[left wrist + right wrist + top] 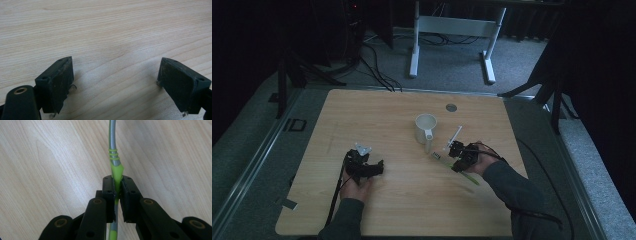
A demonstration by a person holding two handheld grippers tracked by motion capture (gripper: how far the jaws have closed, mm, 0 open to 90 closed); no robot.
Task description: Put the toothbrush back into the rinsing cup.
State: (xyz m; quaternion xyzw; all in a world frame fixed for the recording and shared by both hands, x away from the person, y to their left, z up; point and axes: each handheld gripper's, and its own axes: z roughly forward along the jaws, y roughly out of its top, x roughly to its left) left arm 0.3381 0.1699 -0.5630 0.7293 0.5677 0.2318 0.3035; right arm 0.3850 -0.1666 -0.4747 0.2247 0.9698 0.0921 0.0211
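high view dim, murky, dark surround; gripper views bright, evenly lit, soft shadows, sharp.

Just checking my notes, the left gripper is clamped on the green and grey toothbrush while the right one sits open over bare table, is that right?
No, the sides are swapped. The right gripper view shows the right gripper shut on the green and grey toothbrush; the left gripper view shows the left gripper open over bare table.

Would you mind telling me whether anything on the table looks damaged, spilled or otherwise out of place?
Nothing stands out. The white mug stands upright on the table, with no spill visible. The right gripper is shut on a green and grey toothbrush; the left gripper is open above bare wood.
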